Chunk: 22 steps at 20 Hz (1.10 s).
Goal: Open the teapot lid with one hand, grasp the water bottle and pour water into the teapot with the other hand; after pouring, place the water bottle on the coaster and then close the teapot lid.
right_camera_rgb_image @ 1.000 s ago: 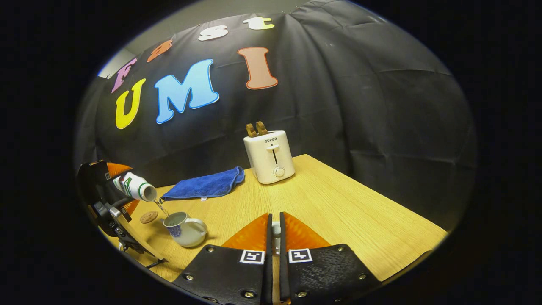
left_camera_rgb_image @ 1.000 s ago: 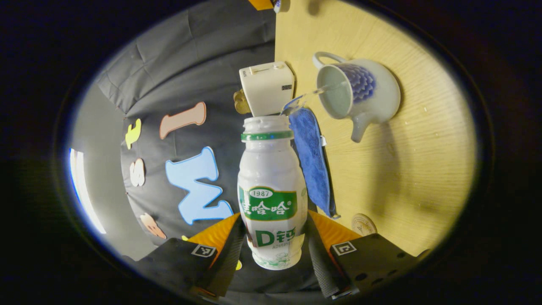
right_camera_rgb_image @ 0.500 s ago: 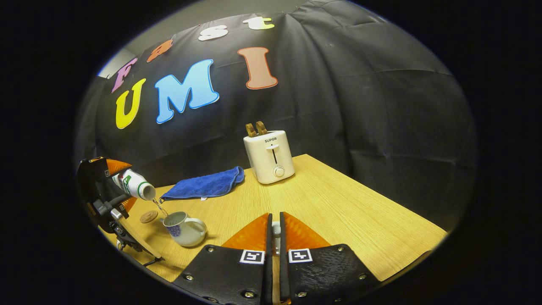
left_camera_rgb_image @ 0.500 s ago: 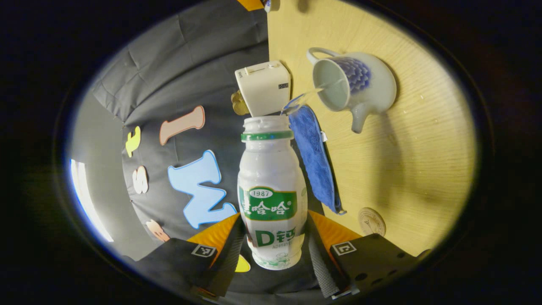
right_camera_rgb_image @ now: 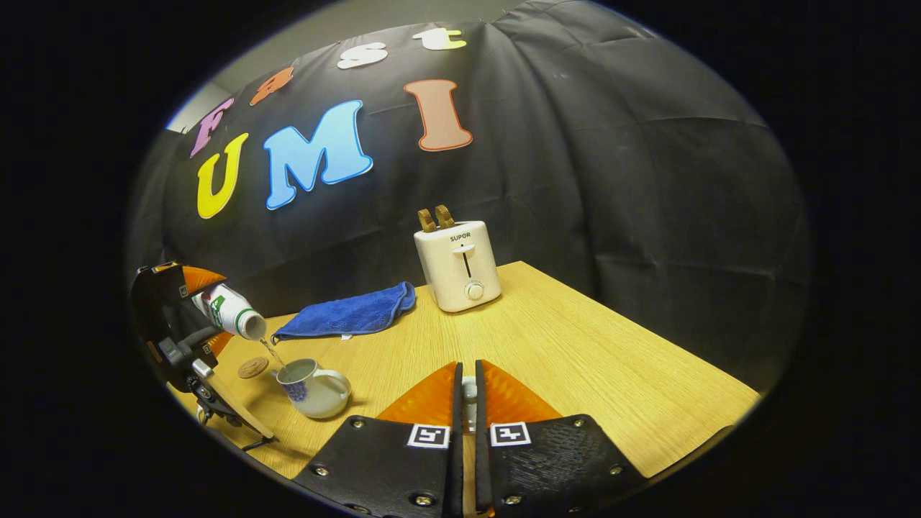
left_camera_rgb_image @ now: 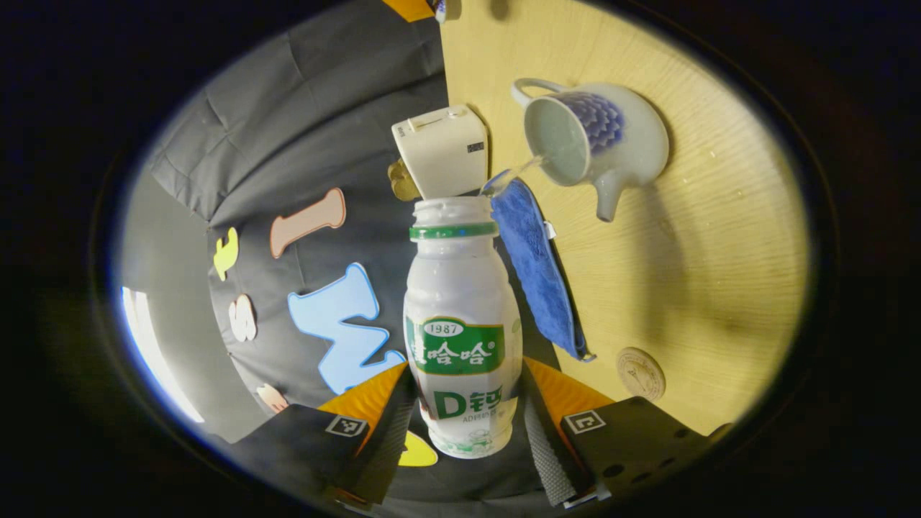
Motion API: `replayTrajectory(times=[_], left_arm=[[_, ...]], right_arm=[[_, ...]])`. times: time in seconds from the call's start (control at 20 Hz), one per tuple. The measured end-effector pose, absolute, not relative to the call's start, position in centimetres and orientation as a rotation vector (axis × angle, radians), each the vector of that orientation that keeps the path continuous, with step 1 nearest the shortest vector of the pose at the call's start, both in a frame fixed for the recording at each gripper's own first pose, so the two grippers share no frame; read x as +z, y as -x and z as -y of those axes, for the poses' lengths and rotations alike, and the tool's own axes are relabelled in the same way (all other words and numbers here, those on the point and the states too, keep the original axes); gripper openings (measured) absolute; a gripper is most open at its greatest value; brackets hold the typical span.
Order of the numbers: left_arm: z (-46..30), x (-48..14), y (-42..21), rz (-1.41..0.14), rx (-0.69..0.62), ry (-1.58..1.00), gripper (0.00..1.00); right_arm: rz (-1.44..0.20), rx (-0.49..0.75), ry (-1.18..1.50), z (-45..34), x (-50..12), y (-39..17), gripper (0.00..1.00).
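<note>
Two grippers, one wooden table [right_camera_rgb_image: 575, 345].

Left gripper [left_camera_rgb_image: 464, 410]: fingers closed on the lower body of the water bottle [left_camera_rgb_image: 460, 324], one finger on each side of the label. Bottle uncapped and tipped mouth-down above the teapot [right_camera_rgb_image: 314, 388]; a thin stream of water [right_camera_rgb_image: 273, 352] runs from the mouth into the open top.

Teapot: white with a blue pattern, lid off, standing near the table's left edge as the right gripper view shows it, handle toward the table's middle.

Right gripper [right_camera_rgb_image: 468, 392]: held above the near edge of the table, fingers nearly together on a small pale piece [right_camera_rgb_image: 468, 394], the teapot lid by its look, though little of it shows between them.

Coaster [right_camera_rgb_image: 252, 367]: round, flat on the table just beside the teapot, toward the left edge, nothing on it.

Blue cloth [right_camera_rgb_image: 349, 314]: folded, along the far edge behind the teapot.

Toaster [right_camera_rgb_image: 457, 265]: white, at the far edge beside the cloth, two brown slices standing in its slots.
</note>
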State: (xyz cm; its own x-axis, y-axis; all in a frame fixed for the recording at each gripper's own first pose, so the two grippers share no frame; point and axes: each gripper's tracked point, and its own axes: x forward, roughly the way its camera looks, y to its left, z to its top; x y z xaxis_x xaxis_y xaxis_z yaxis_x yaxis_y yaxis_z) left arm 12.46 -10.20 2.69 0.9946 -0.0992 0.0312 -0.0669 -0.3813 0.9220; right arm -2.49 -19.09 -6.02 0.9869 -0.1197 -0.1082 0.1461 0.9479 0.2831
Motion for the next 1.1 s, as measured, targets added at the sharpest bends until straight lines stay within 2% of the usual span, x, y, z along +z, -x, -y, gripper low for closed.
replayTrajectory(times=[0.1, 0.2, 0.25, 0.3, 1.1], left_arm=[[10.3, 2.7, -12.5, 0.123, -0.038, -1.974, 0.89], [10.3, 2.8, -12.6, 0.124, -0.039, -1.984, 0.84], [10.4, 2.8, -12.8, 0.124, -0.040, -1.990, 0.84], [10.6, 2.7, -13.0, 0.124, -0.041, -1.995, 0.89], [11.6, 3.1, -12.9, 0.152, -0.051, -2.082, 0.89]], right_arm=[[-0.092, -0.134, -0.297, 19.2, -6.1, 2.4, 0.06], [-0.093, -0.130, -0.300, 19.1, -6.2, 2.3, 0.06], [-0.093, -0.128, -0.301, 19.0, -6.1, 2.3, 0.06], [-0.093, -0.126, -0.301, 19.0, -6.2, 2.4, 0.06], [-0.084, -0.110, -0.314, 19.0, -6.1, 2.5, 0.06]])
